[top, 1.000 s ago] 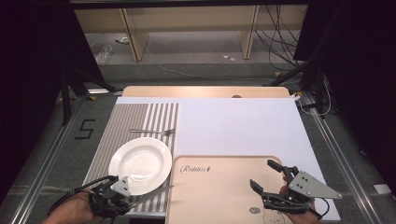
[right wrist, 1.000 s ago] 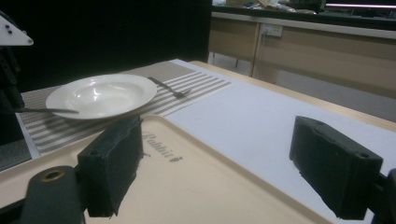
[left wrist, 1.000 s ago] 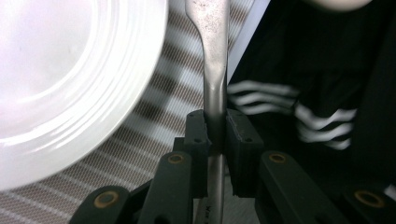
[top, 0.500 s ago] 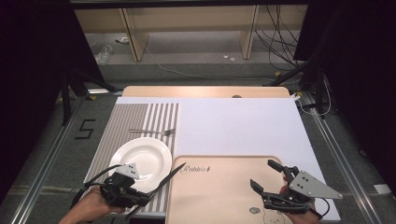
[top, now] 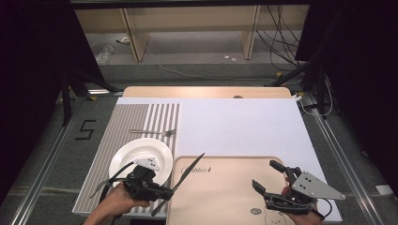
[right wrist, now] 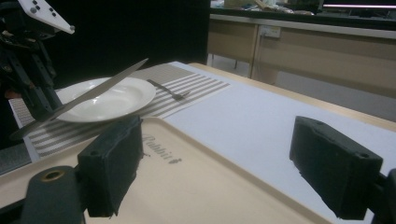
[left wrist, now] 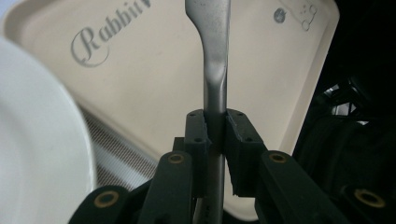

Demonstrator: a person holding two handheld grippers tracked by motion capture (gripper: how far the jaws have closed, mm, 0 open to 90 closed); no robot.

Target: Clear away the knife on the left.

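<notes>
— Where was the knife (top: pixel 182 180) at that point?

— Clamped in my left tongs (top: pixel 162 192). In the left gripper view the two pads pinched the handle (left wrist: pixel 215 126) between them, and the blade ran straight out ahead of the tongs, over the near left corner of the beige tray (top: pixel 225 164).

— And its long axis?

— From the high view it slanted, tip up and away from the tongs, handle end poking out low behind them. The white plate (top: pixel 140 155) sat just to the left of the tongs on the striped placemat (top: pixel 126 121), with the fork (top: pixel 152 132) lying crosswise beyond the plate.

— What about your other hand?

— My right tongs (top: pixel 270 180) hung over the tray's right part, jaws wide apart, nothing between them. Seen from there, the knife was well off to the left, across the tray.

— So which hand had the next move?

— The left, I judged. It already carried the knife, and the free strip of placemat lay between the plate and the tray, right under the blade. I reckoned the knife wanted laying down there, alongside the plate. The risk was clipping the plate's rim on the way down.
</notes>
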